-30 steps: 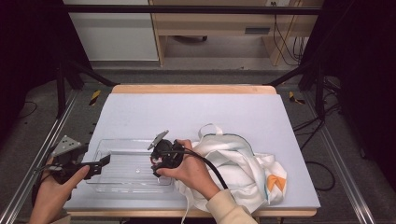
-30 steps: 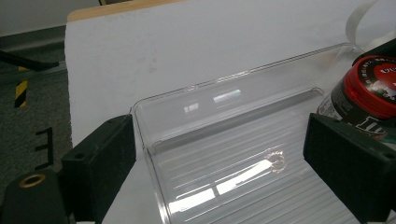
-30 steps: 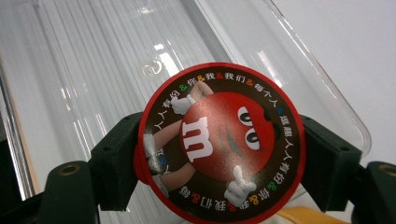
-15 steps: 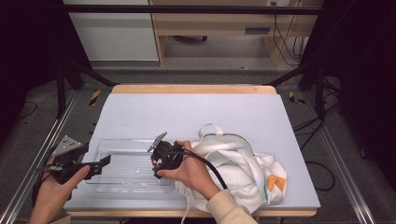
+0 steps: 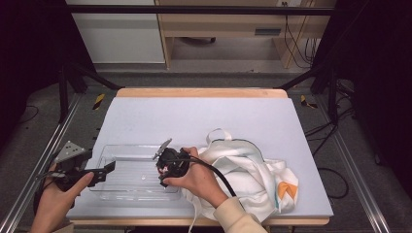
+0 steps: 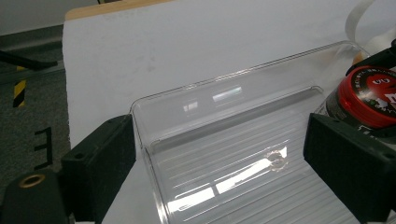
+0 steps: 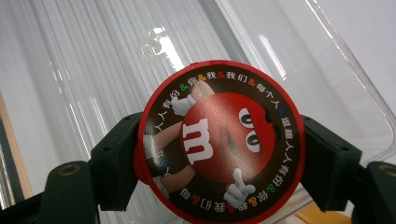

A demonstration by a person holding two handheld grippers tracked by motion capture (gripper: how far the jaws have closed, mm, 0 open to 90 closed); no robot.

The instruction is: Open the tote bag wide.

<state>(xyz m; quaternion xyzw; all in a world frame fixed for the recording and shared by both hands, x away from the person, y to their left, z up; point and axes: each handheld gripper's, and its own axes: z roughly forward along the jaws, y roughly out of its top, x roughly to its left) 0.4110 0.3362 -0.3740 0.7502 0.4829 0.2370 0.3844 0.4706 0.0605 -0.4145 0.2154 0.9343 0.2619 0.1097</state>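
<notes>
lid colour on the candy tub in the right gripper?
Red lid with a brown ring and a red cartoon character; clearest in the right gripper view.

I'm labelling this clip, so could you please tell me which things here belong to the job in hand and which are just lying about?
In the job, as far as it shows:
- candy tub with a red lid, clamped in the right gripper
- clear plastic tray beneath it
- left gripper, jaws either side of the tray's end wall

Just lying about:
- white cloth bag beside the tray
</notes>
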